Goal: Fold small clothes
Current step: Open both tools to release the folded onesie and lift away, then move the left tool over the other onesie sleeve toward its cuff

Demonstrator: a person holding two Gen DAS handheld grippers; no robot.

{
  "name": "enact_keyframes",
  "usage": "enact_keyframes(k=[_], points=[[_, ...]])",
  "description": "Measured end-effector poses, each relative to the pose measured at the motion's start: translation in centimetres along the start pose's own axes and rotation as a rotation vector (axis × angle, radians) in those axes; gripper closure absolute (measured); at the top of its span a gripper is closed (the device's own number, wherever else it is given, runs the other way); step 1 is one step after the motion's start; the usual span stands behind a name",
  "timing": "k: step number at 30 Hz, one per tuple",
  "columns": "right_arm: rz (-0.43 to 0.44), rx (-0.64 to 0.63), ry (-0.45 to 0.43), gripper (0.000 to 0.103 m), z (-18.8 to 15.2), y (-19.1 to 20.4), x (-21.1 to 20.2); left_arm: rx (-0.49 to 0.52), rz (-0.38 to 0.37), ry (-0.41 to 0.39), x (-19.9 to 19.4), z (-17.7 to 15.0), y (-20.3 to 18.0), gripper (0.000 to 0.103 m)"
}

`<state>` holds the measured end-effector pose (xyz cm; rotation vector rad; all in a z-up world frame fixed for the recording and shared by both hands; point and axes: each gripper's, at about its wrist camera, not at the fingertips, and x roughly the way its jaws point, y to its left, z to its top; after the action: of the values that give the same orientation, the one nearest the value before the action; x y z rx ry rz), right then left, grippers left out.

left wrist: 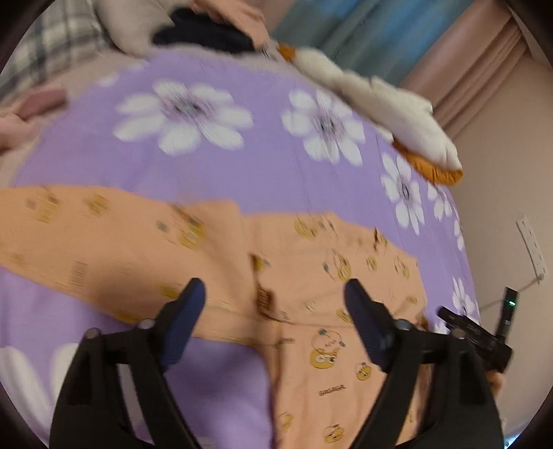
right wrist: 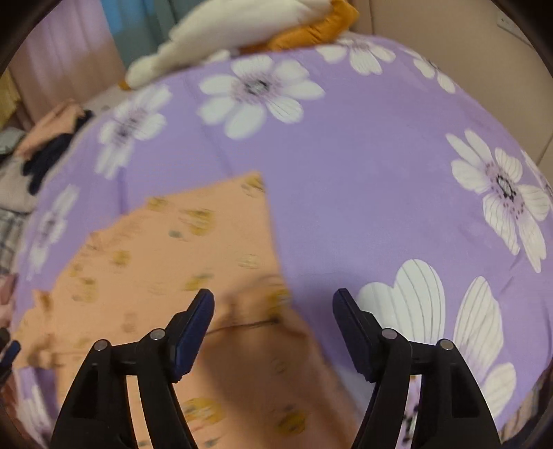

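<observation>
A small peach garment (left wrist: 311,276) printed with yellow cartoon faces lies spread on a purple bedspread (left wrist: 224,165) with white flowers. In the left wrist view my left gripper (left wrist: 274,292) hovers above the garment, jaws wide apart with nothing between them. The other gripper's black body (left wrist: 477,336) shows at the right edge. In the right wrist view the same peach garment (right wrist: 172,262) lies below and to the left, and my right gripper (right wrist: 273,304) stands open over its right edge, holding nothing. Both views are blurred.
A white and orange plush toy (left wrist: 380,107) lies at the bed's far edge. Dark and pink clothes (left wrist: 207,31) are piled at the far end, next to a plaid cloth (left wrist: 55,51). Curtains (left wrist: 345,31) and a wall with a socket (left wrist: 532,248) stand beyond.
</observation>
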<state>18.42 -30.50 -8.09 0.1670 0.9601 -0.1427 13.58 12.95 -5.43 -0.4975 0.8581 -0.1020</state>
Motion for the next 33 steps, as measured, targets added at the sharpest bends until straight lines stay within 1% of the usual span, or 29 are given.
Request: enact_keyframes(k=[1,3,5,7,8,12,15,18,20,22,25,28,29,31,33], points=[[0.025,-0.005,-0.013,0.032,0.1,0.6,-1.0,-0.017,0.012,-0.021,-0.9,0.2,0.8,0.015],[0.082,-0.027,-0.058,0.025,0.1,2.2,-3.1,-0.051,0.037,-0.057,-2.2,0.3,2.5,0.012],[0.128,-0.058,-0.106,0.017,-0.1,3.9,-4.8,-0.081,0.094,-0.068,-3.1,0.4,4.6,0.011],[0.161,-0.1,-0.144,0.015,-0.5,5.9,-6.2,-0.144,0.145,-0.074,-3.6,0.4,6.8,0.011],[0.17,-0.122,-0.155,0.015,-0.7,6.9,-6.6,-0.178,0.158,-0.074,-3.7,0.4,7.8,0.011],[0.196,-0.206,-0.183,0.015,-1.2,10.9,-7.2,-0.259,0.196,-0.06,-4.4,0.5,10.5,0.011],[0.225,-0.221,-0.176,0.015,-1.4,12.7,-7.0,-0.278,0.224,-0.07,-5.0,0.6,11.2,0.011],[0.245,-0.209,-0.172,0.015,-2.2,13.4,-6.9,-0.289,0.221,-0.077,-5.5,0.6,11.8,0.011],[0.253,-0.207,-0.162,0.015,-2.9,13.7,-6.6,-0.27,0.225,-0.074,-5.7,0.6,11.7,0.011],[0.252,-0.218,-0.153,0.015,-3.7,14.0,-6.3,-0.259,0.227,-0.078,-5.8,0.7,11.8,0.011],[0.219,-0.221,-0.126,0.015,-4.4,14.2,-5.4,-0.277,0.23,-0.072,-5.7,0.7,12.4,0.011],[0.213,-0.22,-0.098,0.015,-4.9,14.3,-4.8,-0.293,0.251,-0.064,-5.9,0.7,12.9,0.011],[0.214,-0.22,-0.094,0.015,-5.0,14.3,-4.7,-0.289,0.26,-0.071,-6.2,0.7,12.9,0.011],[0.219,-0.22,-0.09,0.015,-5.1,14.4,-4.6,-0.256,0.288,-0.116,-7.2,0.8,12.6,0.011],[0.218,-0.227,-0.085,0.015,-5.3,14.6,-4.4,-0.256,0.303,-0.132,-7.6,0.8,12.8,0.01]])
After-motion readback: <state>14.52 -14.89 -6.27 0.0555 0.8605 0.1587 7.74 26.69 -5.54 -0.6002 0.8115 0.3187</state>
